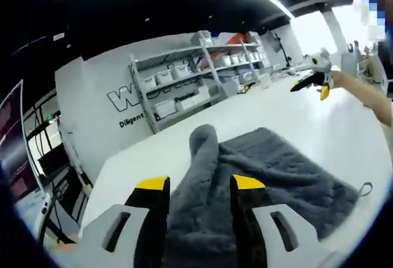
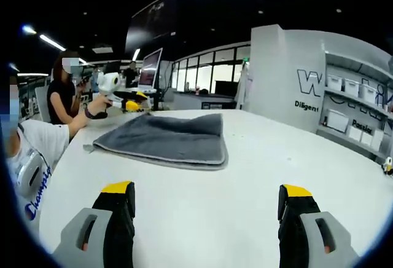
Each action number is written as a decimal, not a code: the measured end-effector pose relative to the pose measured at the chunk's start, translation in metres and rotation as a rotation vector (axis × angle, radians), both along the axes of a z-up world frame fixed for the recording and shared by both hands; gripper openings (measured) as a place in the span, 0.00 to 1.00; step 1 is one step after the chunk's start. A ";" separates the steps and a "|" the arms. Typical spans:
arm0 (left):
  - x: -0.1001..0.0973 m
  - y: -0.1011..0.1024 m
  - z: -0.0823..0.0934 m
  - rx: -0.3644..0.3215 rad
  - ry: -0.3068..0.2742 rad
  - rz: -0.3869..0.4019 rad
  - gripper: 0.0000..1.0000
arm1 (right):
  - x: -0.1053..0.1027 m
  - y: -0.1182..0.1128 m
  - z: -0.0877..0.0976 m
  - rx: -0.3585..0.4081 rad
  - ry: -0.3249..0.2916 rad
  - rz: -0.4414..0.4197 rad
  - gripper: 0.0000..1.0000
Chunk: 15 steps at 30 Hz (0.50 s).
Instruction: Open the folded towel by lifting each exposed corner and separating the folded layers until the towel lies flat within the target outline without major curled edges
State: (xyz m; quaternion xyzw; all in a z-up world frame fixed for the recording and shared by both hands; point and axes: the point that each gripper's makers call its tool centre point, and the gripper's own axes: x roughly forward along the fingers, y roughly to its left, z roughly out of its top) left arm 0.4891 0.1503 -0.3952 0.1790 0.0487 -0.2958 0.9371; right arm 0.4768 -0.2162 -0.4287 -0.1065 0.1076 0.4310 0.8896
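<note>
My left gripper (image 1: 199, 185) fingers pinch the gray towel (image 1: 276, 169) corner to peel a layer; right gripper (image 2: 206, 197) fingers spread wide over the tabletop (image 2: 276, 157).

Left gripper view: rides low over the towel (image 1: 270, 169), very near — faces across the table (image 1: 295, 105) toward the shelves (image 1: 196, 74), tilted.
Right gripper view: sits back at table height, faces the towel (image 2: 166, 137) from farther off — windows (image 2: 209, 71) beyond.
Shared: the 2 views both take in towel, table, lettered wall (image 2: 288, 77), and each other's gripper.
</note>
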 end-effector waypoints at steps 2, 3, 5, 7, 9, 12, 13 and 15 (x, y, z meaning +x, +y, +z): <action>-0.001 -0.002 -0.001 -0.007 -0.008 -0.008 0.42 | 0.002 0.002 0.001 0.008 -0.003 0.001 0.99; -0.002 -0.004 -0.001 -0.007 -0.011 -0.008 0.44 | 0.002 0.003 0.002 0.009 -0.004 0.000 0.99; -0.003 -0.008 0.003 -0.012 -0.033 -0.017 0.49 | 0.003 0.007 0.001 0.005 -0.009 0.000 0.99; -0.007 -0.016 0.007 -0.043 -0.041 -0.047 0.53 | 0.004 0.009 0.001 0.005 -0.012 0.003 0.99; -0.011 -0.020 0.007 -0.044 -0.043 -0.066 0.54 | 0.005 0.012 0.002 0.012 -0.010 0.007 0.99; -0.014 -0.025 0.009 -0.047 -0.052 -0.085 0.55 | 0.007 0.016 0.000 0.009 -0.012 0.005 0.99; -0.016 -0.028 0.009 -0.054 -0.049 -0.096 0.56 | 0.008 0.016 -0.001 0.007 -0.011 0.002 0.99; -0.021 -0.033 0.012 -0.084 -0.049 -0.121 0.58 | 0.010 0.018 -0.002 0.010 -0.013 -0.007 0.99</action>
